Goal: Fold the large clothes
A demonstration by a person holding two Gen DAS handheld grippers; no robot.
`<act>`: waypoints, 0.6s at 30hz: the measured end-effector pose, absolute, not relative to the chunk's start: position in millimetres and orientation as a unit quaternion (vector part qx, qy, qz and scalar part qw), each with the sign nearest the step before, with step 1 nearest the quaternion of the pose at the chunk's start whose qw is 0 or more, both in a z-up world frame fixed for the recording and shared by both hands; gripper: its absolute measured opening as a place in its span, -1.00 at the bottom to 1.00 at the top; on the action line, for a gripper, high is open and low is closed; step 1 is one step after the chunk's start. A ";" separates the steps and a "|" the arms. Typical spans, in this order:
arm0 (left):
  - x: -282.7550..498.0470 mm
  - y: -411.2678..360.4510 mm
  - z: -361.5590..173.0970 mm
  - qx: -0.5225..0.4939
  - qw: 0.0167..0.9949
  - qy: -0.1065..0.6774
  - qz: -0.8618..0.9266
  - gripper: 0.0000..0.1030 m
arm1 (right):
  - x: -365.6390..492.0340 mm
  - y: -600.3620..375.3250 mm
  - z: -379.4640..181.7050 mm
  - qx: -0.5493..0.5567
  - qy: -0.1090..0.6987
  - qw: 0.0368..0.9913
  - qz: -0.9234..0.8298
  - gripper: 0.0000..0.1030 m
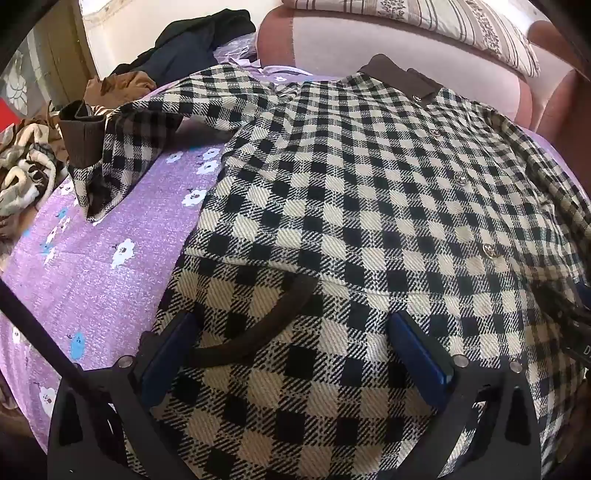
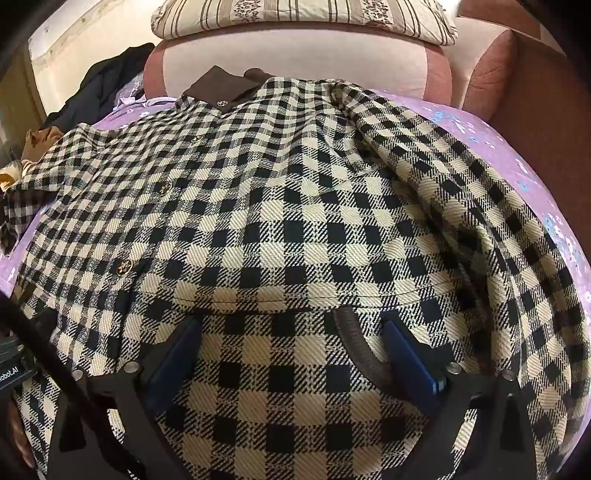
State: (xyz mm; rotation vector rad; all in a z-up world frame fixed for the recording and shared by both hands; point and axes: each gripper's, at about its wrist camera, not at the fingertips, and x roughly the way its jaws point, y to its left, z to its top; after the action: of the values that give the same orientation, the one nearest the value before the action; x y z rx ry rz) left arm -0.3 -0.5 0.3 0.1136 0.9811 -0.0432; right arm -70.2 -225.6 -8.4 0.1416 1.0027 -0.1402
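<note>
Checkered jacket (image 1: 369,192) lies spread directly beneath left gripper (image 1: 295,347) and right gripper (image 2: 291,350), both wide open.

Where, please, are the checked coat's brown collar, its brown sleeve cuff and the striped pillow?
Brown collar (image 2: 218,92): right wrist view, flat middle of it.
Brown ribbed sleeve cuff (image 1: 79,134): left wrist view, its ribbed face.
Striped pillow (image 2: 306,16): right wrist view, front face.

Checked jacket (image 1: 369,192) running off the bottom picture edges in both views, its hem unseen, and covering much of the purple bedsheet (image 1: 96,266); striped pillow (image 2: 303,14) being cropped at top.
</note>
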 end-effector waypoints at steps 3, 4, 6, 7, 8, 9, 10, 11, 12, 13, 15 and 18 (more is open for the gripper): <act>0.0 -1.0 1.2 0.057 0.881 0.470 -0.021 1.00 | -71.6 -226.6 -8.2 0.070 0.478 0.873 -0.067 0.97; 0.0 -1.1 1.4 0.057 0.881 0.469 -0.021 1.00 | -72.4 -227.3 -8.3 0.072 0.477 0.874 -0.066 0.98; -2.9 0.7 3.2 0.056 0.883 0.466 -0.024 1.00 | -74.2 -229.4 -9.3 0.077 0.474 0.875 -0.064 0.99; -3.8 1.5 3.4 0.056 0.884 0.463 -0.025 1.00 | -75.0 -230.2 -9.9 0.078 0.472 0.876 -0.064 1.00; -2.0 1.2 1.4 0.057 0.885 0.461 -0.027 1.00 | -76.1 -231.2 -10.2 0.079 0.471 0.876 -0.064 1.00; -3.2 1.0 2.2 0.057 0.886 0.459 -0.028 1.00 | -73.2 -225.4 -17.2 0.073 0.477 0.874 -0.064 1.00; -3.1 0.0 2.2 0.057 0.887 0.457 -0.029 1.00 | -73.3 -226.4 -18.2 0.077 0.476 0.874 -0.064 1.00; -4.4 -0.1 2.6 0.058 0.888 0.455 -0.030 1.00 | -73.3 -226.9 -19.1 0.079 0.476 0.874 -0.064 1.00; -4.7 -1.1 2.7 0.060 0.889 0.453 -0.029 1.00 | -73.2 -227.5 -19.9 0.080 0.475 0.874 -0.064 1.00; -7.7 0.1 5.8 0.061 0.890 0.452 -0.028 1.00 | -73.2 -228.4 -20.8 0.082 0.474 0.874 -0.064 1.00; -9.0 -0.6 6.3 0.061 0.890 0.450 -0.027 1.00 | -71.7 -226.6 -13.5 0.079 0.475 0.874 -0.065 1.00; -7.7 -2.2 8.0 0.063 0.888 0.454 -0.023 1.00 | -67.8 -227.6 -13.4 0.081 0.478 0.873 -0.063 1.00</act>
State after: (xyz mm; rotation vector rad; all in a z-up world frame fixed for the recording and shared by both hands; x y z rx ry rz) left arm -7.7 -2.2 8.0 0.1311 0.9437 -0.0481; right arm -67.8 -227.6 -13.4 0.1683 0.9982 -0.1327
